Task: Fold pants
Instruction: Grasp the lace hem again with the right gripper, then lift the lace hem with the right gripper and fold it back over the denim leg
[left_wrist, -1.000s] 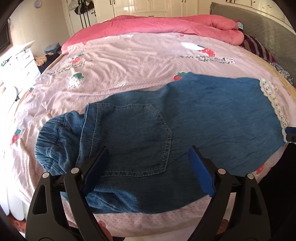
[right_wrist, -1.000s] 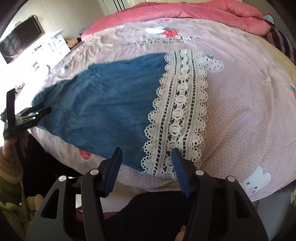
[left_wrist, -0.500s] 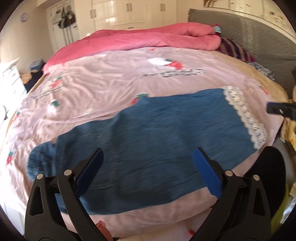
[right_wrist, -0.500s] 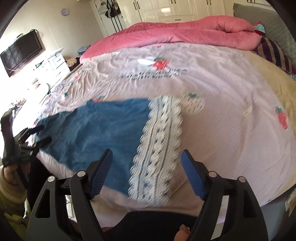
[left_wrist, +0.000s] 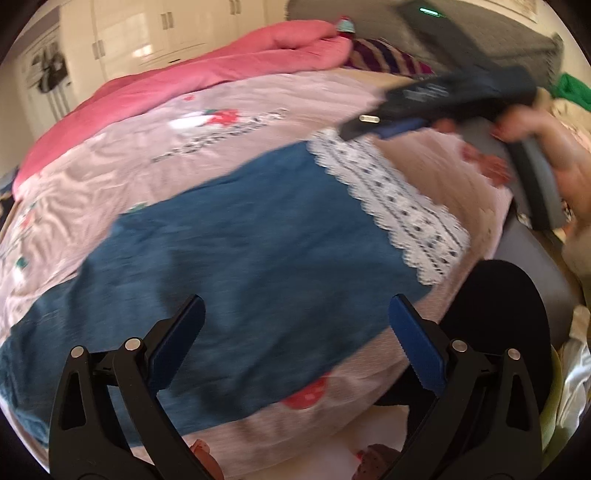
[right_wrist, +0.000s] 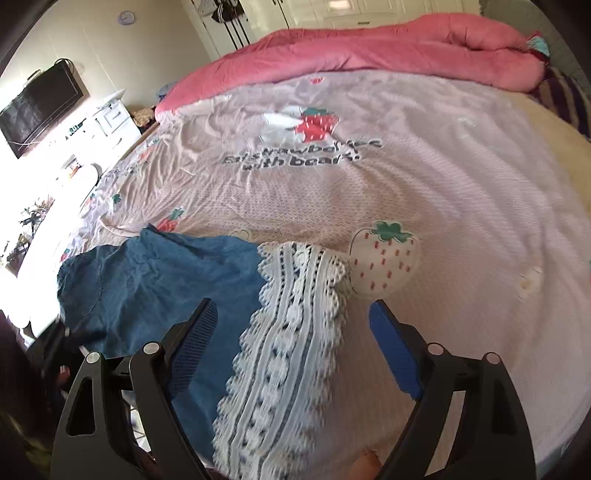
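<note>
Blue denim pants (left_wrist: 240, 258) lie flat along the near edge of the bed, with a white lace hem (left_wrist: 391, 199) at the right end. My left gripper (left_wrist: 295, 339) is open and empty, hovering above the middle of the denim. My right gripper (right_wrist: 291, 343) is open and empty, just above the lace hem (right_wrist: 288, 339), with the denim (right_wrist: 155, 284) stretching away to its left. The right gripper also shows in the left wrist view (left_wrist: 436, 103), held in a hand beyond the hem.
The pants rest on a pink strawberry-print sheet (right_wrist: 406, 166). A rolled pink duvet (right_wrist: 369, 48) lies along the far side of the bed. A white dresser (right_wrist: 110, 118) and a TV (right_wrist: 40, 103) stand left. A dark round object (left_wrist: 498, 325) sits off the bed's near right edge.
Both grippers have lifted back from the pants and opened wider. The left view has swung right toward the lace hem; the right view has risen, so the pants look smaller.
</note>
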